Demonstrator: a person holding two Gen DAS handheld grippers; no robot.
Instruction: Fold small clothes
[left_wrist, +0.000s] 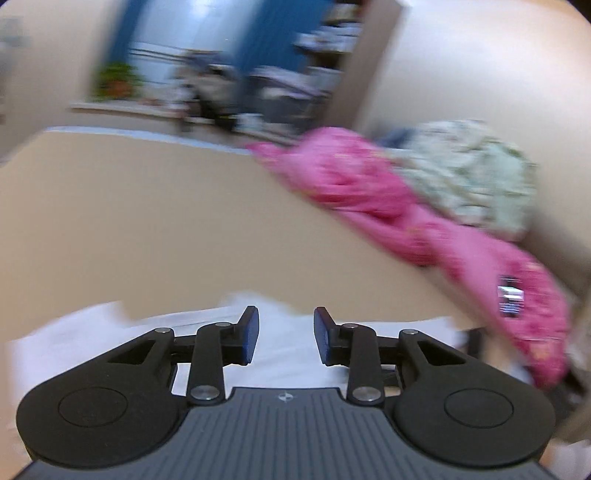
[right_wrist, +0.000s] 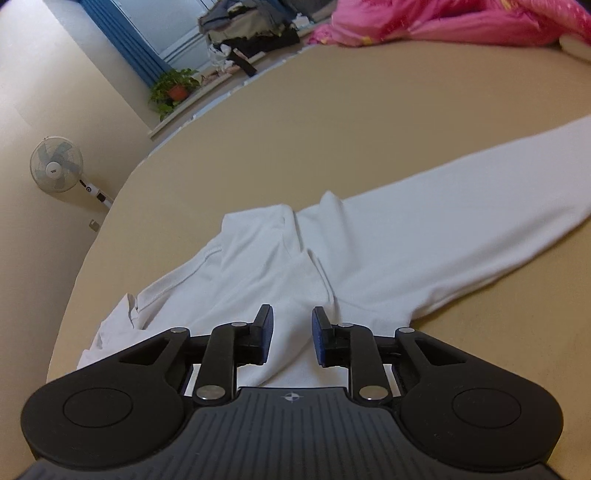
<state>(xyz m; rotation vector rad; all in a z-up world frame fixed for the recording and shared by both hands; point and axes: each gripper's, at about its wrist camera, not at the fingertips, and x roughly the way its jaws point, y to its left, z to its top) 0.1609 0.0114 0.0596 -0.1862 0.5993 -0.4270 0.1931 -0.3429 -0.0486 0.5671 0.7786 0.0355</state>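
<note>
Tan bed lies bare beyond white garment; right gripper open.

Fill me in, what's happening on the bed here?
A person with two handheld grippers is folding a white garment spread on the tan bed. Both the right gripper and the left gripper are open above it, holding nothing. A pink blanket lies bunched at the far side. The left view is motion-blurred.
</note>
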